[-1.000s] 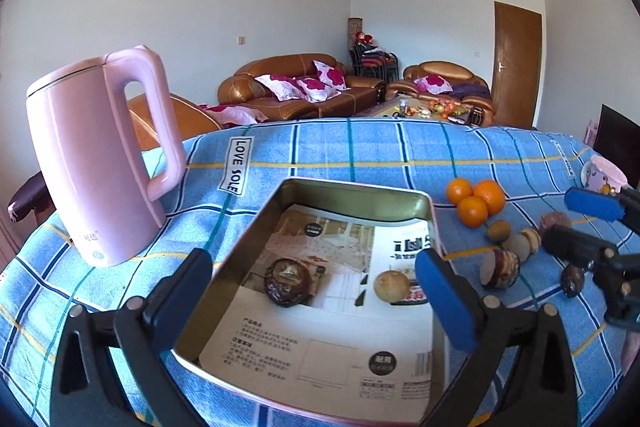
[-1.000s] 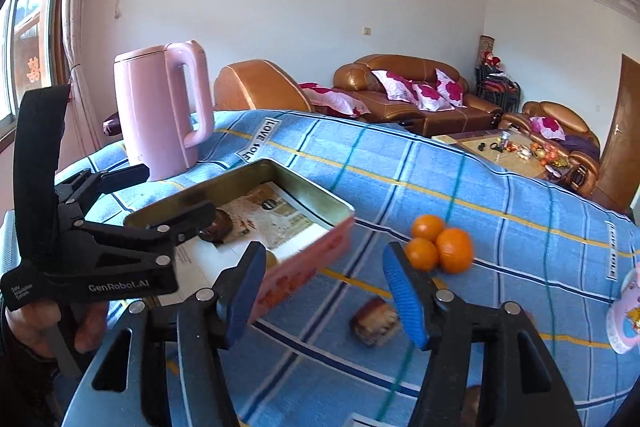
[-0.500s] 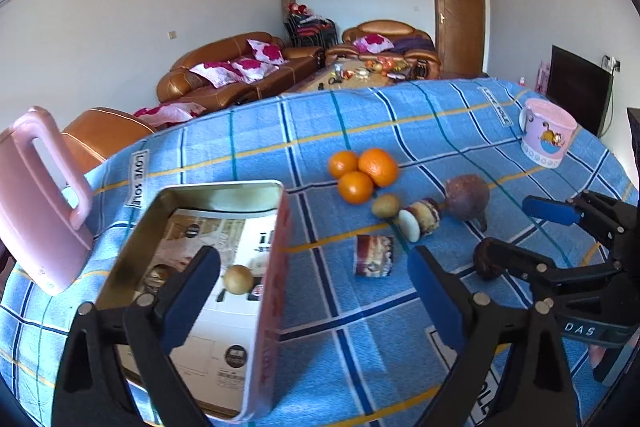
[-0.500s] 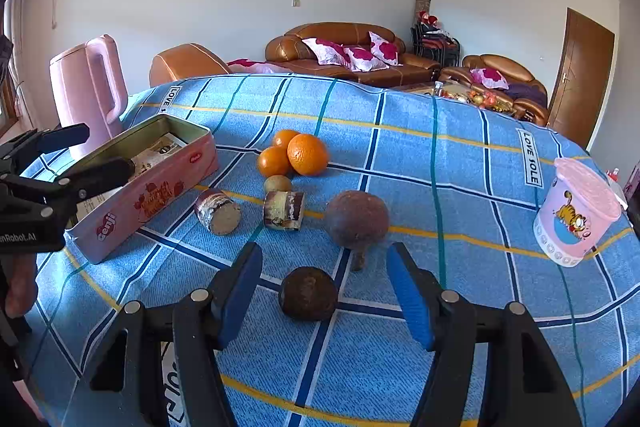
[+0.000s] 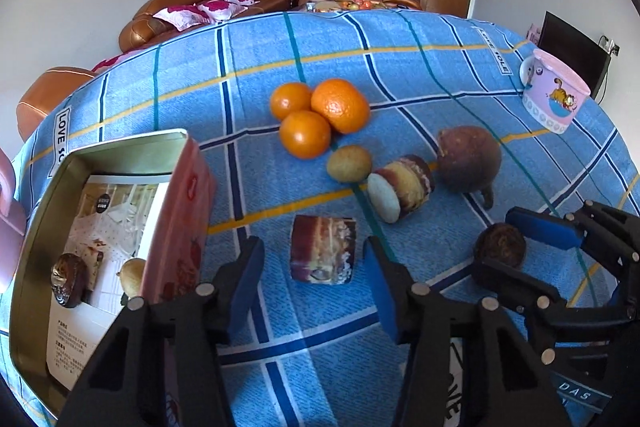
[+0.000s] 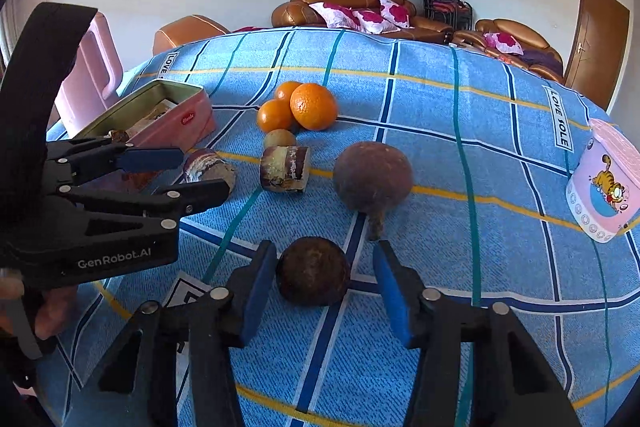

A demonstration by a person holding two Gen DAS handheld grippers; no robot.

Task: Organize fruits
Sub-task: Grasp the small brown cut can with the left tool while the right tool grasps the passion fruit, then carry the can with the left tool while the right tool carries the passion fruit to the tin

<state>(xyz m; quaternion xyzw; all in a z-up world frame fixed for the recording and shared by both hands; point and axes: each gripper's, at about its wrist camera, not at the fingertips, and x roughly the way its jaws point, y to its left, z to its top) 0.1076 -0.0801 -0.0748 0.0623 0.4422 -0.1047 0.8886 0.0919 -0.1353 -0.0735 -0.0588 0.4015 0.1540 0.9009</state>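
Between the right gripper [image 6: 324, 291] pads sits the dark round fruit [image 6: 313, 271]; jaws wide, nothing held, left pad almost touching the fruit, right pad clearly apart from it; risk: closing off-centre like this likely nudges the ball sideways before both pads seat, and a round fruit on cloth rolls easily, probably toward the big reddish-brown fruit [image 6: 373, 178] just beyond it; that one's stem points back at the gripper, so a deeper push could clip it.

Left gripper [image 5: 316, 275] also wide open and empty, straddling the cut striped chunk [image 5: 323, 249] with a gap on both sides; chunk lies on its side, so a squeeze across its curved flanks could roll or tip it; second chunk [image 5: 400, 191] and the small greenish-brown fruit [image 5: 349, 163] are near beyond it, touching each other; three oranges [image 5: 320, 113] are clustered just behind.

Pink tin [image 5: 178, 211] is just left of the left gripper, already holding a dark fruit [image 5: 68, 279] and a pale round one [image 5: 133, 273]; its near wall is close to the left finger, so lifting the chunk across could snag the rim.

Pose: both grippers low over the blue checked tablecloth [image 5: 400, 67], fingers roughly level and pointing forward, side by side, near each other; collision risk if both swing to the tin together.
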